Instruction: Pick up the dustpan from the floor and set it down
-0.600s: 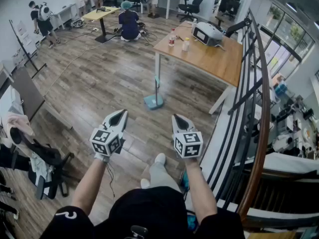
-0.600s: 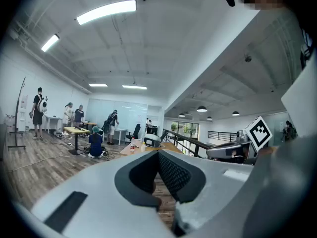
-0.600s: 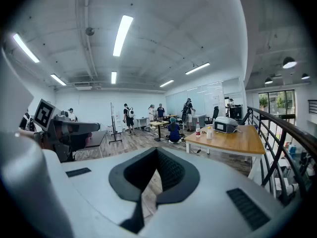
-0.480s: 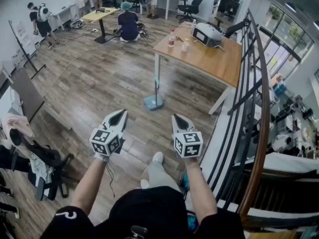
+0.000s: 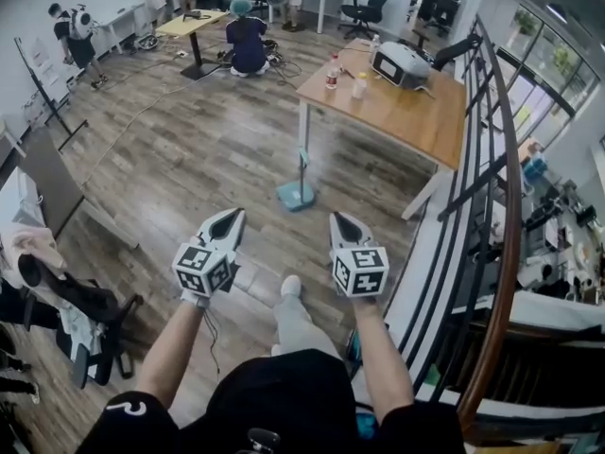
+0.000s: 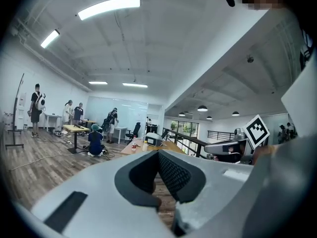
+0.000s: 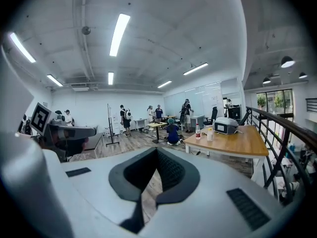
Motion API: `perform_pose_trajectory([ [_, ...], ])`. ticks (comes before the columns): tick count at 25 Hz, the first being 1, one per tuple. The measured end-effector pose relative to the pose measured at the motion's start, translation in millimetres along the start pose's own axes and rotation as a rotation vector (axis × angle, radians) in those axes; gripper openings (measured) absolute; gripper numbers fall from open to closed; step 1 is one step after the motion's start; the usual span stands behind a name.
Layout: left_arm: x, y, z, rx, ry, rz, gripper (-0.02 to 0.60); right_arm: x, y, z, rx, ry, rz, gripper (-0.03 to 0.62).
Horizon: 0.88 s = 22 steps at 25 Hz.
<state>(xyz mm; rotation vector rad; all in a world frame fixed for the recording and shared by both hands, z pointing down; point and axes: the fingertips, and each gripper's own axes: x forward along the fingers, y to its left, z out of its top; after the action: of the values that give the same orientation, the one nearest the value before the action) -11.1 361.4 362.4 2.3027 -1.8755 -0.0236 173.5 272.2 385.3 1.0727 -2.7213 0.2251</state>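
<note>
The dustpan (image 5: 295, 194), far off, is too small for detail.

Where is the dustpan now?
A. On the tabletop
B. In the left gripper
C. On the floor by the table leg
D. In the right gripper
C: the dustpan stands on the floor beside a leg of the wooden table; left gripper and right gripper are empty.

There were two grippers, the left gripper (image 5: 225, 220) and the right gripper (image 5: 342, 223). One teal dustpan (image 5: 296, 195) stood on the floor. The nearest wooden table (image 5: 416, 121) bore two bottles (image 5: 333, 72) and one white machine (image 5: 399, 62). Six people (image 5: 246, 43) could be counted farther off.
</note>
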Motion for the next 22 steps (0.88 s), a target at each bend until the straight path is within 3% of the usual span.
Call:
perform_pose_trajectory([
  [8, 55, 62, -3, -0.004, 0.025, 0.014, -0.003, 84, -15, 7, -0.003, 0.025, 0.014, -0.005],
  [22, 225, 168, 29, 0.006, 0.062, 0.005, -0.003, 267, -98, 59, -0.016, 0.03, 0.03, -0.005],
])
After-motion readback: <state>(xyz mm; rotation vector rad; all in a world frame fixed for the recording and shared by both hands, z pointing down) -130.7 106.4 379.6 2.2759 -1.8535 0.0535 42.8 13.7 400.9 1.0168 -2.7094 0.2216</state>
